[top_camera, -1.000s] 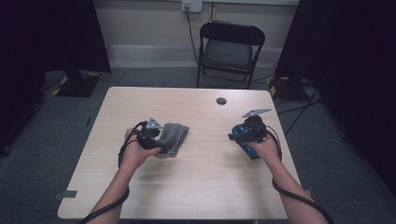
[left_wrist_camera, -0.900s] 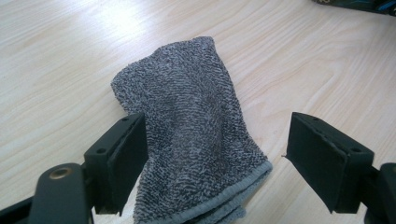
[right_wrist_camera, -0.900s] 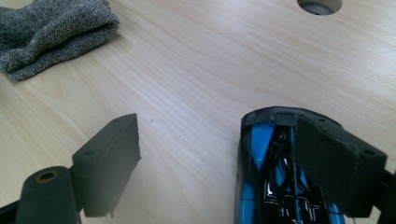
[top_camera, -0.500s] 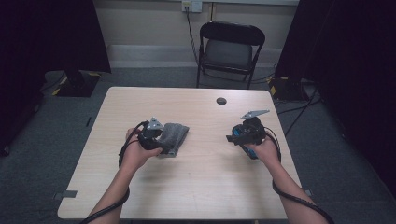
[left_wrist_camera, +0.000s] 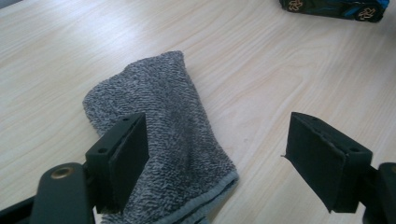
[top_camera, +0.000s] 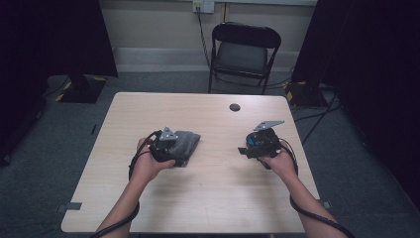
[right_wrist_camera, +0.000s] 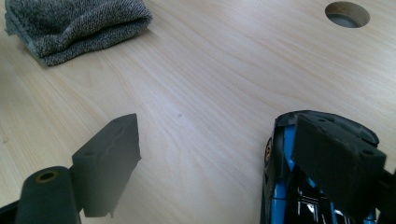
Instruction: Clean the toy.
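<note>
The wooden table (top_camera: 208, 198) is carrying everything here, with a round cable hole (top_camera: 235, 107) near its far edge and a folding chair (top_camera: 245, 52) standing beyond it. On the person's left half a folded grey towel (top_camera: 185, 144) is lying flat, and the left gripper (left_wrist_camera: 217, 161) is hanging directly over its near end with both jaws spread wide and nothing between them; in the left gripper view one jaw is sitting above the cloth while the other is standing out over bare wood, so the towel's long axis is running away from the jaws and off to one side of the gap, not centred in it. On the right half a small blue and black toy car (right_wrist_camera: 299, 186) is resting on the wood, and the right gripper (right_wrist_camera: 233, 161) is likewise gaping wide and gripping nothing, one jaw lying over the car's roof and the other well apart over bare table. Judging by this, each hand is nearest its own object, and either grab would need the gap shifted sideways first.
</note>
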`<control>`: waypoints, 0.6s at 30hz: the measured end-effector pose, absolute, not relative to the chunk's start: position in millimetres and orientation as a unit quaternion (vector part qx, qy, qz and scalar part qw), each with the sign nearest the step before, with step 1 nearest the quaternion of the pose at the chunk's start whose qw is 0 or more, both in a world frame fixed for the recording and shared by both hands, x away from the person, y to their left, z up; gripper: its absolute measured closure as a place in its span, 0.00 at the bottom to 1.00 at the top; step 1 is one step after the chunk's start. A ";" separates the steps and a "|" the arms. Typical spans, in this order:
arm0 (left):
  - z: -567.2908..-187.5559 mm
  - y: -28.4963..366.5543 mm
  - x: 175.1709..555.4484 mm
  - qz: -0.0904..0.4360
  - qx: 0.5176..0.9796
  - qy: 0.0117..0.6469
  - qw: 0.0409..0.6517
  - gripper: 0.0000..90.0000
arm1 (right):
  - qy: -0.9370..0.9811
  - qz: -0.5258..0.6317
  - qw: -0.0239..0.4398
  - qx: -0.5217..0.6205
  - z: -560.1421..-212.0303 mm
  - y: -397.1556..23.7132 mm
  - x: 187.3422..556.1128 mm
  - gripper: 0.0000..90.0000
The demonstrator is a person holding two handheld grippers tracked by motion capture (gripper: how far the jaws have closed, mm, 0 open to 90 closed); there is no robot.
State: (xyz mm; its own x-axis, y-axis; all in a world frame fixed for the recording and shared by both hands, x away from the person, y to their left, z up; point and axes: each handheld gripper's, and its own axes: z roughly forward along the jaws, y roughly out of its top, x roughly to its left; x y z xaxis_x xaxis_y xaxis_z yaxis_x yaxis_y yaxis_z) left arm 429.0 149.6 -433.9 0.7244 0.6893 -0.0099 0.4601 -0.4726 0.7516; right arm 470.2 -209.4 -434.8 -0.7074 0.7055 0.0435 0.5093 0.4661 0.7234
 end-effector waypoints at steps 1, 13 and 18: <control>-433.9 148.3 428.1 0.145 0.844 0.339 0.390 0.23 | 0.848 0.369 0.133 0.357 -435.0 -207.5 469.1 0.16; -429.2 135.9 416.1 0.141 0.848 0.317 0.401 0.22 | 0.847 0.385 0.131 0.342 -433.6 -196.8 457.2 0.16; -431.1 131.1 410.7 0.137 0.850 0.311 0.403 0.22 | 0.850 0.386 0.128 0.334 -434.3 -193.9 452.6 0.16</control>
